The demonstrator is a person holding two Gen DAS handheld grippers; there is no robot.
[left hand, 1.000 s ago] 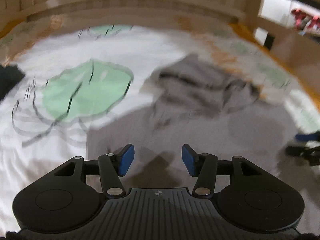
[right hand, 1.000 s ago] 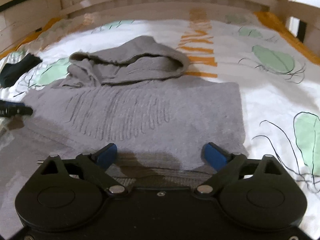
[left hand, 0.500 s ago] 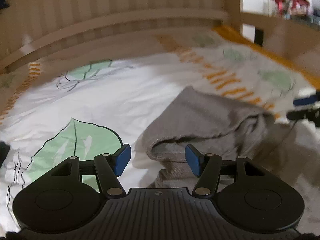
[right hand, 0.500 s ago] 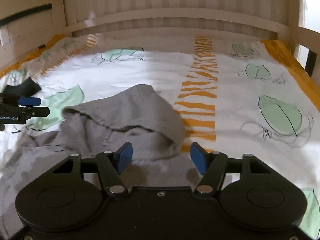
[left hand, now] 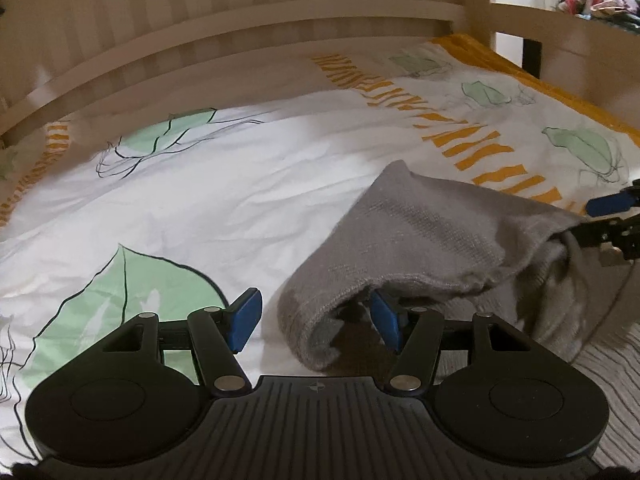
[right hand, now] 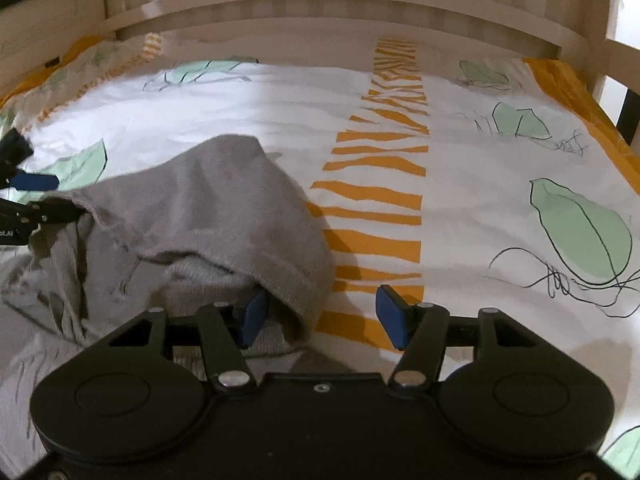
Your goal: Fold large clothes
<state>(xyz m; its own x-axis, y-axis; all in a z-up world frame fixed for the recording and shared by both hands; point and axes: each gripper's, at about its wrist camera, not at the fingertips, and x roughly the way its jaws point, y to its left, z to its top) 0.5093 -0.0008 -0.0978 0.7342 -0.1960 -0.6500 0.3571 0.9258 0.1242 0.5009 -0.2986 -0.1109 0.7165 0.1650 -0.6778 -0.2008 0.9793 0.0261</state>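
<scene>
Left wrist view shows my left gripper (left hand: 312,320) half-open, straddling the grey hoodie's (left hand: 432,236) hood rim on the bedspread (left hand: 240,184); my right gripper (right hand: 322,314), jaws just narrowing, straddles the opposite rim. I should pinch both edges evenly before lifting.

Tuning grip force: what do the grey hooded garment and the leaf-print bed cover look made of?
Grey hooded garment: a soft knit, probably wool or acrylic; matte, fuzzy, with visible stitch rows and a ribbed hood edge. Leaf-print bed cover: thin woven cloth, likely cotton; smooth, matte, with fine creases and a flat print.
</scene>
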